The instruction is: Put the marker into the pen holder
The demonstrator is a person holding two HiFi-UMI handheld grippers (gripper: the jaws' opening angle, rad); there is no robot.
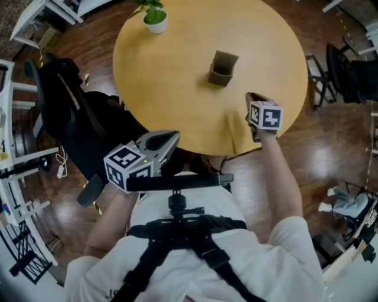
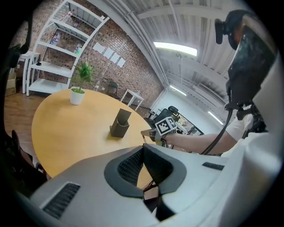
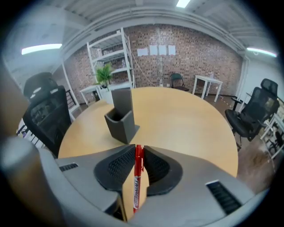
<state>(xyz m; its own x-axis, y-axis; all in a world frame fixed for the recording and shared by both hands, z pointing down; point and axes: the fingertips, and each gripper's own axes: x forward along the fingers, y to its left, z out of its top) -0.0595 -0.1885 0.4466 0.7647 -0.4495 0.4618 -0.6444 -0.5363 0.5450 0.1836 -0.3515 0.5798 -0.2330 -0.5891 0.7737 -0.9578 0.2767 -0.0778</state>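
Observation:
A dark grey pen holder (image 1: pixel 222 69) stands upright near the middle of the round wooden table (image 1: pixel 177 88). My right gripper (image 1: pixel 250 99) hovers over the table's near right edge, short of the holder. In the right gripper view it (image 3: pixel 138 149) is shut on a red marker (image 3: pixel 137 177), which lies lengthwise between the pads and points toward the pen holder (image 3: pixel 120 119). My left gripper (image 1: pixel 168 139) hangs at the table's near edge, away from the holder. Its pads meet at the tip (image 2: pixel 143 148) with nothing between them. The left gripper view also shows the pen holder (image 2: pixel 120 125) and the right gripper (image 2: pixel 153 133).
A small potted plant (image 1: pixel 155 17) stands at the table's far left edge. A black office chair (image 1: pixel 59 106) is left of the table, and another black chair (image 3: pixel 255 111) is to the right. White shelving (image 3: pixel 111 53) lines the brick wall behind.

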